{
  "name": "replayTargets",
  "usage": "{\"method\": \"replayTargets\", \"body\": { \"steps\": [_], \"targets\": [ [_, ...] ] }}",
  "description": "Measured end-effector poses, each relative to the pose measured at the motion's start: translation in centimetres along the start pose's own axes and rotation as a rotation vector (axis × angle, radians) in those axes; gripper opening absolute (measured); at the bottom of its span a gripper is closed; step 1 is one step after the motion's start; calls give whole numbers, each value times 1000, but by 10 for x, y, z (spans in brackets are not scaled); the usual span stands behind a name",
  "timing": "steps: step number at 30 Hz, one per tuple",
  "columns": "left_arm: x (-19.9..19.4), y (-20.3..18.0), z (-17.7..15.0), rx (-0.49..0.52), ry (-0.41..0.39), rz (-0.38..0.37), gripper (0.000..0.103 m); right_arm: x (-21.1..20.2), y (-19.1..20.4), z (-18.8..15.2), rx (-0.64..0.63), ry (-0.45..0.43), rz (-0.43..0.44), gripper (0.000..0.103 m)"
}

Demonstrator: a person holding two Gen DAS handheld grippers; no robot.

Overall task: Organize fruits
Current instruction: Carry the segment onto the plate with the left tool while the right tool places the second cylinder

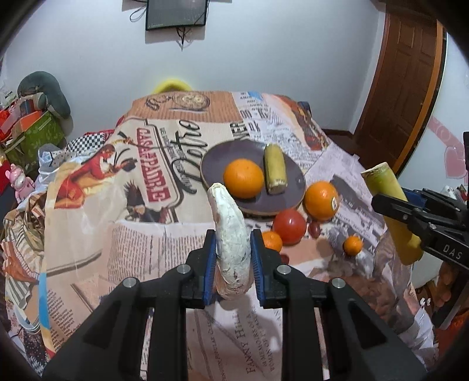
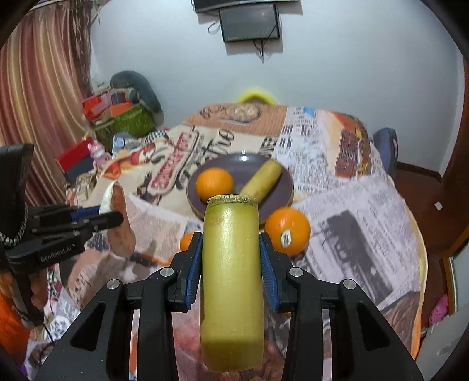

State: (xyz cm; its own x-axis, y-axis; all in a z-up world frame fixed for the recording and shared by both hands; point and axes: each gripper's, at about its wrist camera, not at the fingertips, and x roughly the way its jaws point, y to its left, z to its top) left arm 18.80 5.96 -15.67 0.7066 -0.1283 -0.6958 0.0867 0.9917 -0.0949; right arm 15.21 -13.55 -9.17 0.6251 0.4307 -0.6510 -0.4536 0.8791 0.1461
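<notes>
My left gripper [image 1: 233, 237] is shut on a curved, whitish-brown tuber [image 1: 231, 228], held above the cloth-covered table; the right wrist view shows that tuber [image 2: 121, 240] at the left. My right gripper [image 2: 231, 239] is shut on a thick green-yellow cane piece [image 2: 231, 263], which stands at the right edge [image 1: 384, 187] of the left wrist view. Ahead lies a dark purple plate [image 1: 217, 164] with an orange [image 1: 243, 178] and a shorter cane piece [image 1: 275, 168] on it. Beside the plate are a stickered orange [image 1: 321, 200], a red tomato [image 1: 289, 226] and two small mandarins [image 1: 272, 241].
A newspaper-print cloth [image 1: 140, 240] covers the table and hangs over its edges. Boxes, a green bag [image 1: 38, 137] and a pink toy [image 1: 22, 181] pile up at the far left. A wooden door [image 1: 410, 73] stands at the right, and a dark screen [image 1: 176, 13] hangs on the wall.
</notes>
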Motion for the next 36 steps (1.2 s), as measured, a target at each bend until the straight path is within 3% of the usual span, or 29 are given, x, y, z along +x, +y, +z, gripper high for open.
{"method": "replayTargets", "body": {
  "steps": [15,36],
  "targets": [
    [27,8,49,-6,-52,-16,22,31,-1,44,8,-67,21,34],
    [113,25,98,-32,-24,-30,22,117,-14,86,9,-27,8,34]
  ]
}}
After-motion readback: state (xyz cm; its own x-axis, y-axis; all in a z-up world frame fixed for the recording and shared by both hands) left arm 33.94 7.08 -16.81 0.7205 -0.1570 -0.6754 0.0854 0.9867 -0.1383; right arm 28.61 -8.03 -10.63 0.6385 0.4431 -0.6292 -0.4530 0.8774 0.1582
